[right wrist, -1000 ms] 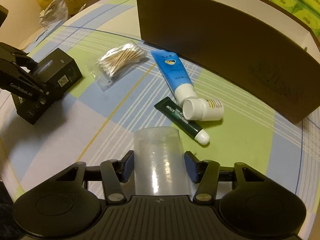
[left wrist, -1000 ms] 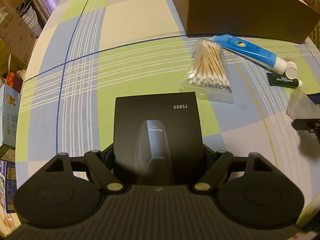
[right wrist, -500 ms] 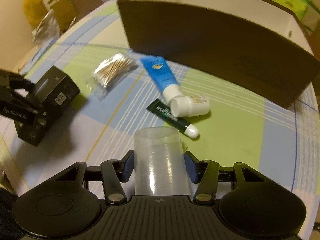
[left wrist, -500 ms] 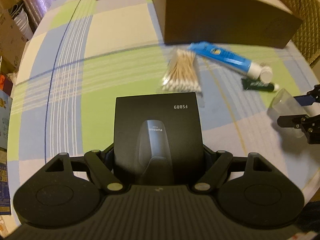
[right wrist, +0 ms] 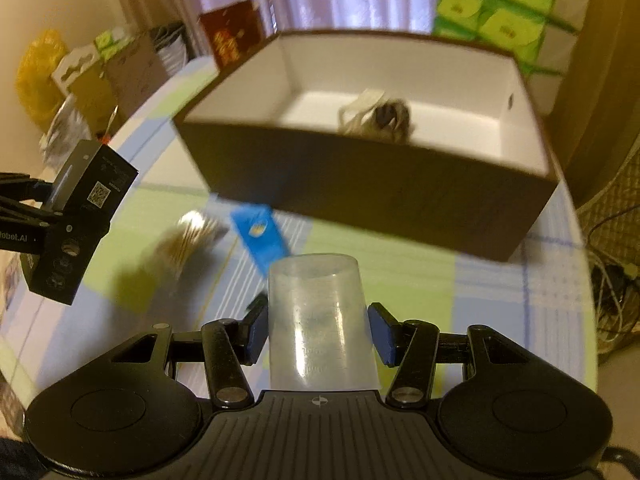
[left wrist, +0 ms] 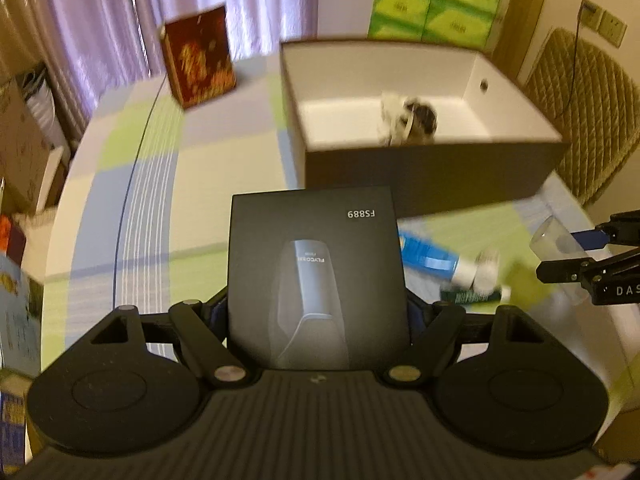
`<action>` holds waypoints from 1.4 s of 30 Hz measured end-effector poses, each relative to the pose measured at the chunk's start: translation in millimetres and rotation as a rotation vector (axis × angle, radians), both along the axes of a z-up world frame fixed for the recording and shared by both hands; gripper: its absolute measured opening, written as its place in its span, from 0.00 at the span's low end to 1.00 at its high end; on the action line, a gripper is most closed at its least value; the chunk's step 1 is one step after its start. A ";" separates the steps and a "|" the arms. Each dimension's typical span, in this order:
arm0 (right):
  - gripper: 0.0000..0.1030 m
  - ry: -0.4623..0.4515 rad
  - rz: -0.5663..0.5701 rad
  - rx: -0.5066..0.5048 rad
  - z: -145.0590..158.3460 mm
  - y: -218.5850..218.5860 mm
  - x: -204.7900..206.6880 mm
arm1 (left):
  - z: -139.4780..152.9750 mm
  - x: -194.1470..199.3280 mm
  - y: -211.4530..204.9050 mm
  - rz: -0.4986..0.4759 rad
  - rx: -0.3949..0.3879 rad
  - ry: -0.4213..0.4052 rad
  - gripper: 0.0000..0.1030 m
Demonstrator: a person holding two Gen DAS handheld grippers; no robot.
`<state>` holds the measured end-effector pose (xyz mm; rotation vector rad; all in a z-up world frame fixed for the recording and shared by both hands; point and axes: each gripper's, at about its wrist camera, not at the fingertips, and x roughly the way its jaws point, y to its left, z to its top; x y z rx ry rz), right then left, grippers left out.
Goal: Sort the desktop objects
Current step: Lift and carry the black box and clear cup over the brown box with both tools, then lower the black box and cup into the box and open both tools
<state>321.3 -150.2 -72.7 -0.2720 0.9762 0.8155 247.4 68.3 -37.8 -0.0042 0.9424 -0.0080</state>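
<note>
my left claw [left wrist: 318,312] is clamped on the black carton [left wrist: 316,280] marked fs889; the carton sits dead centre between the fingers and stands up toward 12 o'clock, held clear of the table. in the right wrist view the same carton [right wrist: 86,196] shows at 9 o'clock, off the checked cloth [right wrist: 400,264].

my right claw [right wrist: 318,338] is clamped on the clear plastic cup [right wrist: 320,320], blue pads pressed on both sides, its closed end pointing to 12 o'clock. from the left wrist view that cup [left wrist: 556,240] sits at 3 o'clock.

the open brown box [right wrist: 360,176] with white lining lies at 12 o'clock of both claws, beyond the held items. something pale and dark lies inside it, too blurred to name.

on the cloth between claws and box: blue tube [right wrist: 260,236] at 11 o'clock of the cup, bag of cotton swabs [right wrist: 188,240] at 10 o'clock, both blurred. in the left view a white bottle [left wrist: 484,268] and a dark green tube [left wrist: 472,294] lie at 3 o'clock of the carton.
</note>
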 end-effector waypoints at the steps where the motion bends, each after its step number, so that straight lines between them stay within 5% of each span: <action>1: 0.49 -0.009 -0.004 0.006 5.0 -0.5 4.4 | 5.7 6.2 -1.8 -0.004 -0.003 -0.016 0.74; 9: 0.49 -0.120 -0.047 0.044 45.1 5.6 54.6 | 45.8 64.7 -17.2 -0.019 -0.023 -0.133 0.74; 16: 0.49 -0.163 -0.090 0.051 59.5 17.7 106.3 | 57.5 132.0 -32.2 -0.013 -0.024 -0.145 0.74; 29: 0.49 -0.116 -0.141 -0.046 25.4 34.0 170.4 | 8.8 215.2 -53.2 0.018 0.085 -0.019 0.74; 42: 0.49 -0.095 -0.079 -0.111 0.1 39.3 175.1 | -45.9 229.4 -71.5 -0.008 0.234 0.113 0.75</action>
